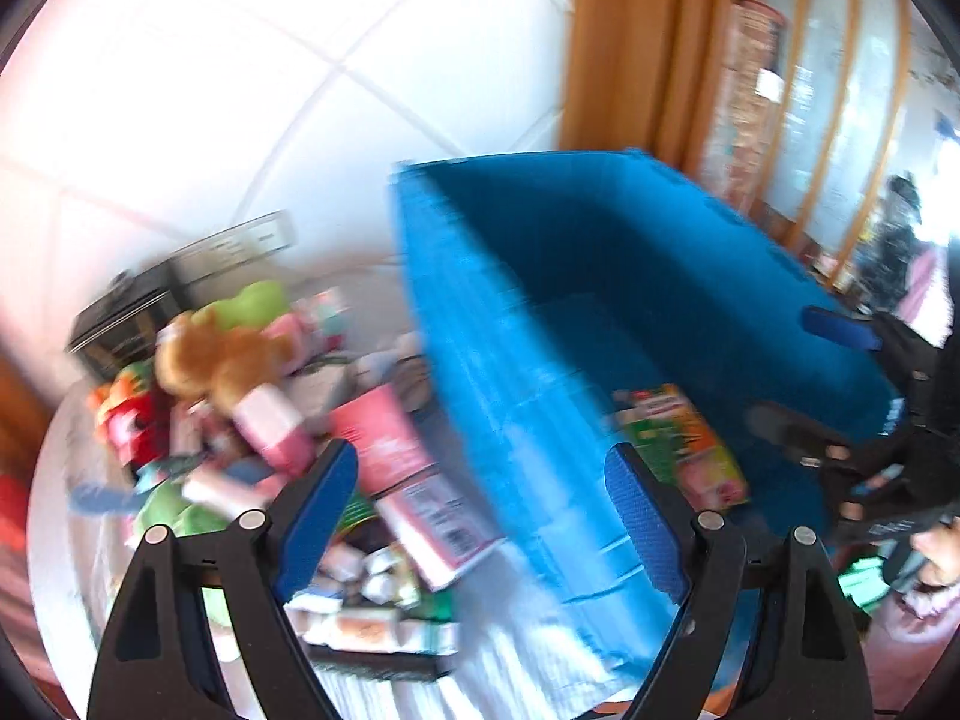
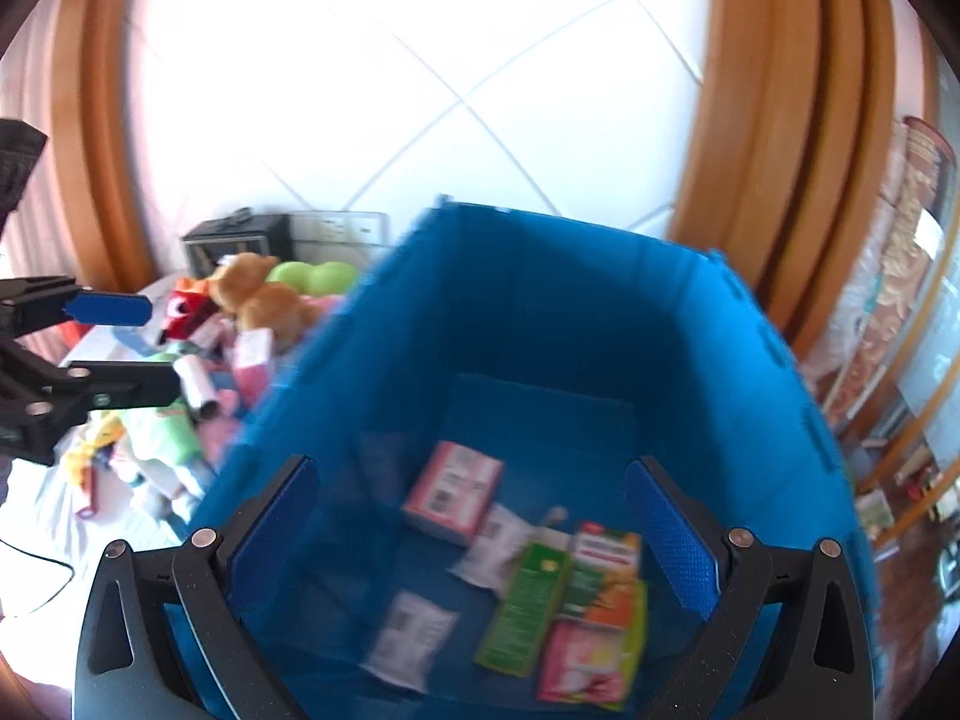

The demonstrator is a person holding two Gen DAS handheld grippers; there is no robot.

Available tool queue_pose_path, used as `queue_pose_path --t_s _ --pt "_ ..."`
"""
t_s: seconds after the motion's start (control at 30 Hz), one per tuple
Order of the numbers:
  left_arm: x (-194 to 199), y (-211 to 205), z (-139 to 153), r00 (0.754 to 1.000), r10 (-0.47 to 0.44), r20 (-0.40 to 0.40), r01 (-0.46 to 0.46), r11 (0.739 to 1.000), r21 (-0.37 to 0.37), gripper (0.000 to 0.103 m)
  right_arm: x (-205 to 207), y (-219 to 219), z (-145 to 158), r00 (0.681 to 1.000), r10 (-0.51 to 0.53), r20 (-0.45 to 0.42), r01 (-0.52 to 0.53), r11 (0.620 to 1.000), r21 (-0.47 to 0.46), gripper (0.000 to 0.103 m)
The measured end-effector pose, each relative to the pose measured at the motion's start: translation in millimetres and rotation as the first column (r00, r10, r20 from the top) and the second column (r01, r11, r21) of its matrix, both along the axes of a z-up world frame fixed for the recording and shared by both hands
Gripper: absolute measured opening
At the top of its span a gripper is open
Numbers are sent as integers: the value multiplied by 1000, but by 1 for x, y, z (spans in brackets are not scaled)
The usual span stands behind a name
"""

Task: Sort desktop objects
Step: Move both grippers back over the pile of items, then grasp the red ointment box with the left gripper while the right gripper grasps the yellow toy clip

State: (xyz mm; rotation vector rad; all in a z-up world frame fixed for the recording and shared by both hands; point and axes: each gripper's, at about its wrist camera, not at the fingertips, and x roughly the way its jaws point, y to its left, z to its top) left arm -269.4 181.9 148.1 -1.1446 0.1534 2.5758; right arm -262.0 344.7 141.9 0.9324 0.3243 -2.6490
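Note:
A tall blue bin (image 2: pixel 600 324) stands on the table; it also shows in the left wrist view (image 1: pixel 600 252). Inside it lie a pink box (image 2: pixel 453 491), white sachets (image 2: pixel 408 639) and a green and orange carton (image 2: pixel 576 594). My right gripper (image 2: pixel 474 534) is open and empty above the bin's inside. My left gripper (image 1: pixel 480 510) is open and empty over the bin's left wall, next to a pile of things: a brown plush bear (image 1: pixel 222 360), pink boxes (image 1: pixel 384 438) and green toys (image 1: pixel 252 300). The left gripper also shows in the right wrist view (image 2: pixel 132 348).
A black device (image 2: pixel 240 240) and a wall socket strip (image 2: pixel 348 228) stand behind the pile. White cloth (image 1: pixel 480 630) covers the table. A wooden door frame (image 2: pixel 750 150) and shelves (image 2: pixel 900 330) are at the right. A black cable (image 2: pixel 36 564) lies at the left.

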Motion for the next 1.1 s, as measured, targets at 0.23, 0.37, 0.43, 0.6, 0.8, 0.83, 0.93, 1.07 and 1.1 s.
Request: queue_pose_path --t_s 0.23,0.37,0.43,0.6,0.8,0.83,0.93,1.07,1.1 --pt "20 -108 -34 972 232 -32 -233 970 -73 84 36 -92 -4 991 120 -58 -120 993 3 103" --pt "36 -174 -50 939 344 -23 -344 937 -64 84 51 -141 -13 977 200 -74 -202 979 -15 103" --pt "47 -207 -60 918 395 -16 -395 916 -64 84 57 -164 -18 970 230 -79 -233 972 -19 103" --pt "68 -285 -98 842 536 56 -530 843 -95 84 62 -210 -39 951 307 -36 -307 951 -14 103" --pt "97 -360 -156 711 679 181 -673 732 -106 84 55 -244 -93 939 329 103 -330 944 -3 103" --pt "101 -368 -165 690 697 194 -691 714 -110 84 51 -247 -103 938 323 127 -326 945 1 103" --pt "111 -386 -194 650 722 237 -722 684 -104 84 43 -252 -133 935 296 197 -304 952 12 103" --pt "116 -395 -234 598 755 271 -762 639 -100 84 34 -254 -168 929 250 273 -269 963 33 103" --pt "115 -395 -244 590 755 285 -767 635 -93 84 32 -254 -175 927 238 289 -260 965 40 103"
